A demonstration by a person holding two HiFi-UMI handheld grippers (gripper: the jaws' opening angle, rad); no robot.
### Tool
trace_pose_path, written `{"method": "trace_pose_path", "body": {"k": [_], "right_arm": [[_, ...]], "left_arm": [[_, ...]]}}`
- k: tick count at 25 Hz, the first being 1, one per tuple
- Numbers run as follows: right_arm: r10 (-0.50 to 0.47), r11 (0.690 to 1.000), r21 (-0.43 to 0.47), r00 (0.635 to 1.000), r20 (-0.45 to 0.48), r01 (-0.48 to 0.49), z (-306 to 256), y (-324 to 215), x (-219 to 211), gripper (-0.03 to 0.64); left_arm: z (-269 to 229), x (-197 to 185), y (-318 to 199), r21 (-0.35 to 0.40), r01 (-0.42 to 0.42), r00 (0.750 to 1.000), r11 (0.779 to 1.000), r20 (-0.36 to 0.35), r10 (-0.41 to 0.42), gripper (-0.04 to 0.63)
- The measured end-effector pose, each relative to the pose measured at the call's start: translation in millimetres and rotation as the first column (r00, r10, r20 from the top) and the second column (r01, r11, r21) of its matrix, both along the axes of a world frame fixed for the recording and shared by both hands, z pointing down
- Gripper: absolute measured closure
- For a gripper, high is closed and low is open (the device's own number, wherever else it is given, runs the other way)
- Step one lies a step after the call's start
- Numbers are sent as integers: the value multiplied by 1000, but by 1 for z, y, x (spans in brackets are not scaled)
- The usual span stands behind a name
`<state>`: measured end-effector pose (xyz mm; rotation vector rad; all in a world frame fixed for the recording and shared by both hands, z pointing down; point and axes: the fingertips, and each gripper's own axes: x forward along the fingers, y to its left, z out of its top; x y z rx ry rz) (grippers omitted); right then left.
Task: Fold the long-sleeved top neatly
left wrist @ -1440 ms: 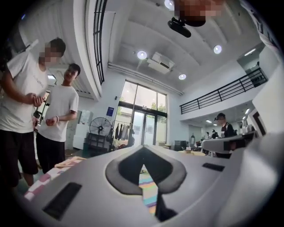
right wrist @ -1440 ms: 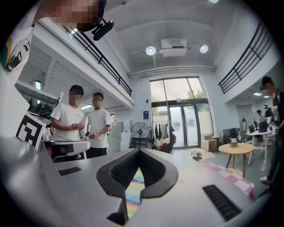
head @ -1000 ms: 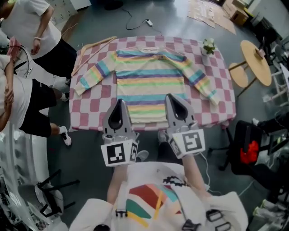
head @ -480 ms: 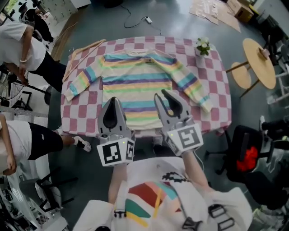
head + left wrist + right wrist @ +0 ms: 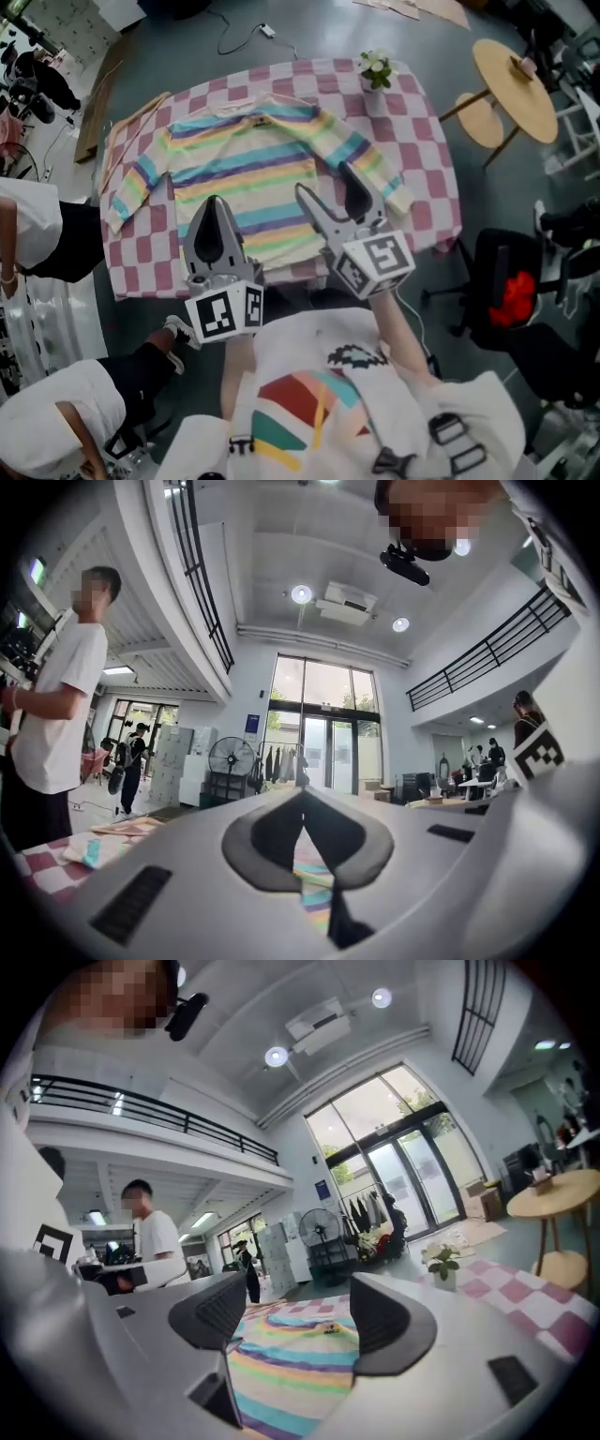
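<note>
Jaws of the left gripper (image 5: 214, 202) are pressed together and empty. Those of the right gripper (image 5: 324, 181) have just been opening wide and grip nothing. One soft, pastel-striped long-sleeved top (image 5: 244, 159) lies flat at twelve o'clock on one checkered worktop (image 5: 427, 150).

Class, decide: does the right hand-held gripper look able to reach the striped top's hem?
Likely yes: the right hand-held gripper, jaws just opened and empty, hovers over the top with nothing lying on the hem.
</note>
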<state>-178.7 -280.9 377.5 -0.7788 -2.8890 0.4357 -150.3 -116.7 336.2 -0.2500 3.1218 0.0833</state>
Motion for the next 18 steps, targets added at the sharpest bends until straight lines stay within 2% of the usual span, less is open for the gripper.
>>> {"method": "trace_pose_path", "body": {"k": [4,9,12,18], "right_arm": [[160,980,-106,983,-90,-169,23,-61,-13,299],[344,926,-89,918,-195,-366,71,-135,-14,299],[436,873,-91,850,-296,-480,110,-175,-2,301],[536,731,-130,682,-498,-670,179,-239,18,301]], "left_arm": [[7,-18,-29,2,-82,997,997,-7,82,589],[16,-36,-54,-2,-156,988,988,-15,156,589],[21,-42,-64,0,-192,981,981,-30,192,589],[32,-50,-72,-5,-233,970,972,-66,232,589]]}}
